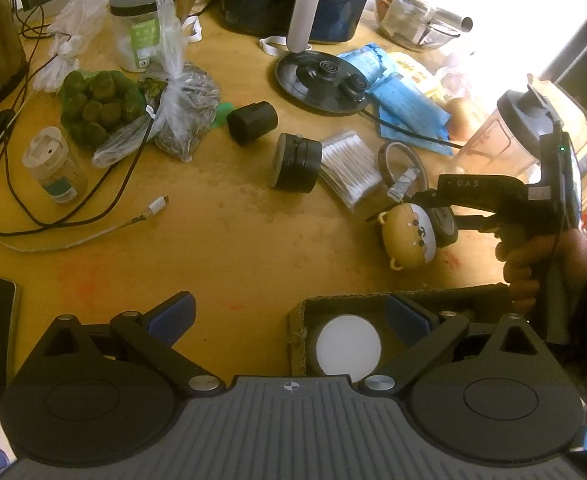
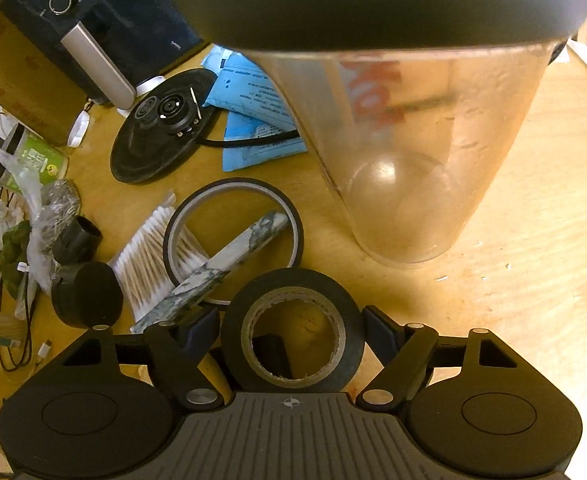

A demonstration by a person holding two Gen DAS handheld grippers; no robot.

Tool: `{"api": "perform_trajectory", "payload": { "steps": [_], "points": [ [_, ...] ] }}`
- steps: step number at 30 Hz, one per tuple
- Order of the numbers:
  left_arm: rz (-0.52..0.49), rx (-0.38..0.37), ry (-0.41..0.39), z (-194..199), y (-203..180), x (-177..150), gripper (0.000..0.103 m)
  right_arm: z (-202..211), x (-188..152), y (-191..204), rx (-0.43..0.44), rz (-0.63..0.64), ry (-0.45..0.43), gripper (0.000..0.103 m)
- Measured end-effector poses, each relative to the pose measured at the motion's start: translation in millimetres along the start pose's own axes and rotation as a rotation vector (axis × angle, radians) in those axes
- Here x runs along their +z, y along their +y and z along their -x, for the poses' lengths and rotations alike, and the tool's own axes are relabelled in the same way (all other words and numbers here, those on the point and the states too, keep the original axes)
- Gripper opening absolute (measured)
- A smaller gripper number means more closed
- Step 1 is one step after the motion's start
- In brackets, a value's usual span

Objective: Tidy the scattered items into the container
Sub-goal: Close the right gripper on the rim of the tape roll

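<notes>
- The left gripper [image 1: 289, 316] tilts steeply down, its jaws spread wide and empty, over the corner of a cardboard box [image 1: 298, 340] holding a white disc [image 1: 347, 350].
- The right gripper [image 2: 291, 330], in a hand [image 1: 529, 268], points down; its jaws flank a roll of black tape [image 2: 291, 328], contact unclear.
</notes>
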State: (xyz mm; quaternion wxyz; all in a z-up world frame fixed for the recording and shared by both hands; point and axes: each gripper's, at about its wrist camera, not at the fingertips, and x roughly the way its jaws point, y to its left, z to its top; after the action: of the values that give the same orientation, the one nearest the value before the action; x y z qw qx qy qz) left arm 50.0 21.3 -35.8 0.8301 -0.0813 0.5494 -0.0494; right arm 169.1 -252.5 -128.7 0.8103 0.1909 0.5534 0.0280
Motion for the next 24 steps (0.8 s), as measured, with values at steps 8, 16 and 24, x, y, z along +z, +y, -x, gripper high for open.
{"api": "perform_trajectory", "payload": {
  "steps": [8, 16, 24],
  "points": [
    [0.001, -0.002, 0.000, -0.3, -0.1, -0.3, 0.103, 0.9, -0.3, -1.4, -0.007, -0.017, -0.003, 0.075],
    [-0.003, -0.001, -0.003, -0.4, -3.7, -1.6, 0.103, 2.0, 1.2, -2.8, 0.001, -0.007, -0.001, 0.075],
    [-0.009, 0.000, -0.006, 0.5, -8.3, -3.6, 0.103, 22.2, 1.3, -4.2, -0.010, 0.015, -0.048, 0.075]
  ]
}}
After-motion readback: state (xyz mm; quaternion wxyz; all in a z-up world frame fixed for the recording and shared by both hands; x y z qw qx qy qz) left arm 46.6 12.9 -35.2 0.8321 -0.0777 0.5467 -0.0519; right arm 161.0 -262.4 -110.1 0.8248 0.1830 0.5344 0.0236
